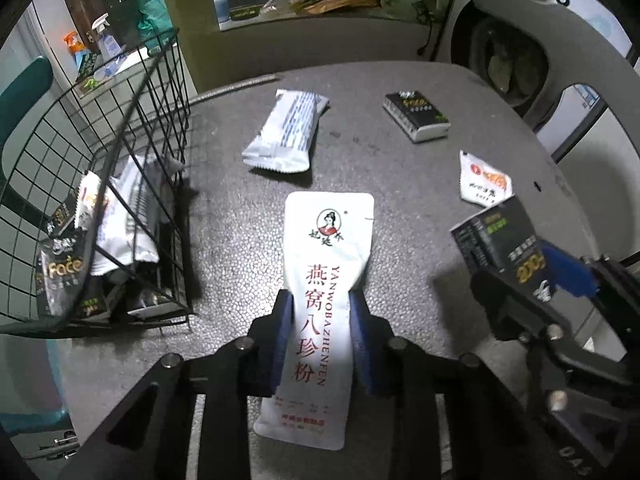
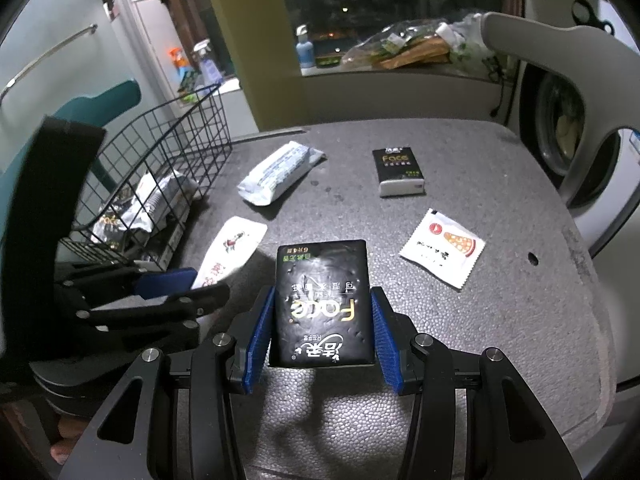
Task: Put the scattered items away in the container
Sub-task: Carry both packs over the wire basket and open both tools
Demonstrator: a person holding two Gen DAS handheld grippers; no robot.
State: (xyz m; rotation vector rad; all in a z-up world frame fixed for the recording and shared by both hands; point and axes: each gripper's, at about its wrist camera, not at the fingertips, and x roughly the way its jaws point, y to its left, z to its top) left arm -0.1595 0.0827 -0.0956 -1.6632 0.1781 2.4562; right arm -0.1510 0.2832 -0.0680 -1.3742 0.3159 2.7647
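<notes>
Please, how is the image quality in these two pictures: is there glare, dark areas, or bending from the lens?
Left wrist view: glare whitens the lower part of the white sachet, corners go black, and the wire basket bows from fisheye distortion. Right wrist view: a bright reflection on the black tissue pack, the far room dim, and the table edge curved.

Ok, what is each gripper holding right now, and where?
Left gripper: long white sachet, pinched across its middle. Right gripper: black tissue pack, gripped by its long sides.
</notes>
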